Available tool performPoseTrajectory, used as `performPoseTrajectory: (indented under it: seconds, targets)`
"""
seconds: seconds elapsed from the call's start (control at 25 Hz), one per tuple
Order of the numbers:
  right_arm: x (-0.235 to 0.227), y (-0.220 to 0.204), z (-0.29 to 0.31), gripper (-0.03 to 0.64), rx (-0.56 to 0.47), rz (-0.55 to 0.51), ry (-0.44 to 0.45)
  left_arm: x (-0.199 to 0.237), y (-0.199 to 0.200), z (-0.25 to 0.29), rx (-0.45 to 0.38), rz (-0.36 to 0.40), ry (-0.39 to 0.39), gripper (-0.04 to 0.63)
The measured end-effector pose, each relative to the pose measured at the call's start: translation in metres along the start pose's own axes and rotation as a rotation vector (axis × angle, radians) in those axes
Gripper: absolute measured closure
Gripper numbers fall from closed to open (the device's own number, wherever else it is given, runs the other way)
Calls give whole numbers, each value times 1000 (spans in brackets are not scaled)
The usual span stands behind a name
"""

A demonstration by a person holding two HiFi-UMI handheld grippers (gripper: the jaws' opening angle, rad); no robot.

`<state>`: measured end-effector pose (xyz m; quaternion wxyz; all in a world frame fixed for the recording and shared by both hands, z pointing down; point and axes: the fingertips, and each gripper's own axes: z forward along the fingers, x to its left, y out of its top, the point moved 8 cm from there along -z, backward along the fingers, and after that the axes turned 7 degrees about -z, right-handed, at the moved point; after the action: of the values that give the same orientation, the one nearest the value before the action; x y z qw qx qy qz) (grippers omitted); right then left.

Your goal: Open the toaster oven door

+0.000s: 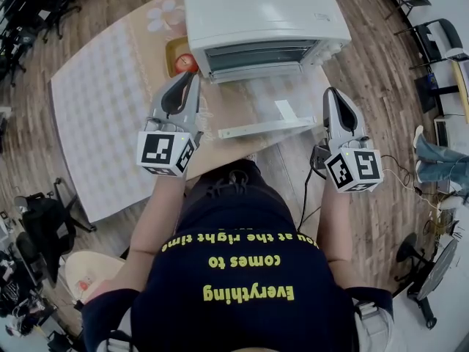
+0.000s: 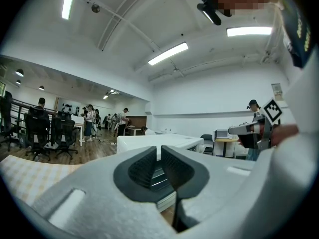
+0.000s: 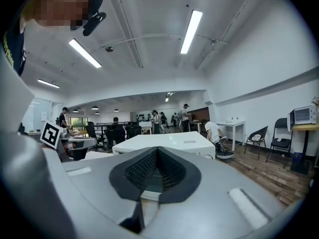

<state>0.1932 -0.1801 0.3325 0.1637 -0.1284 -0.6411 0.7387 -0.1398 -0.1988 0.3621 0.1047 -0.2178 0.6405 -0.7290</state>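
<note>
Before the boxy white toaster oven (image 1: pixel 264 13), left gripper (image 2: pixel 158 150) is barely parted, right gripper (image 3: pixel 157 151) closed, both empty.

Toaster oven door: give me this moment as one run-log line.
toaster oven door: open, folded down | left gripper: jaws a slit apart, empty | right gripper: shut, empty

Toaster oven (image 1: pixel 256 9) door (image 1: pixel 249 101) lowered flat toward counter (image 1: pixel 102 116) front edge, blocking low frontal approach; cavity mouth open above it. Plate (image 1: pixel 174 50) crowds oven's left flank. Counter's left half free for passage
</note>
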Motion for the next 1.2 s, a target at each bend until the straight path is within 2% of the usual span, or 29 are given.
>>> performPoseTrajectory:
  seconds: [0.44, 0.76, 1.2]
  targets:
    - [19, 22, 20, 606, -60, -21, 45, -3, 8, 0, -11, 10, -10, 594]
    - [30, 24, 28, 606, -61, -40, 73, -4, 12, 0, -18, 17, -15, 594]
    - [32, 24, 29, 606, -61, -40, 68, -6, 13, 0, -18, 23, -22, 594]
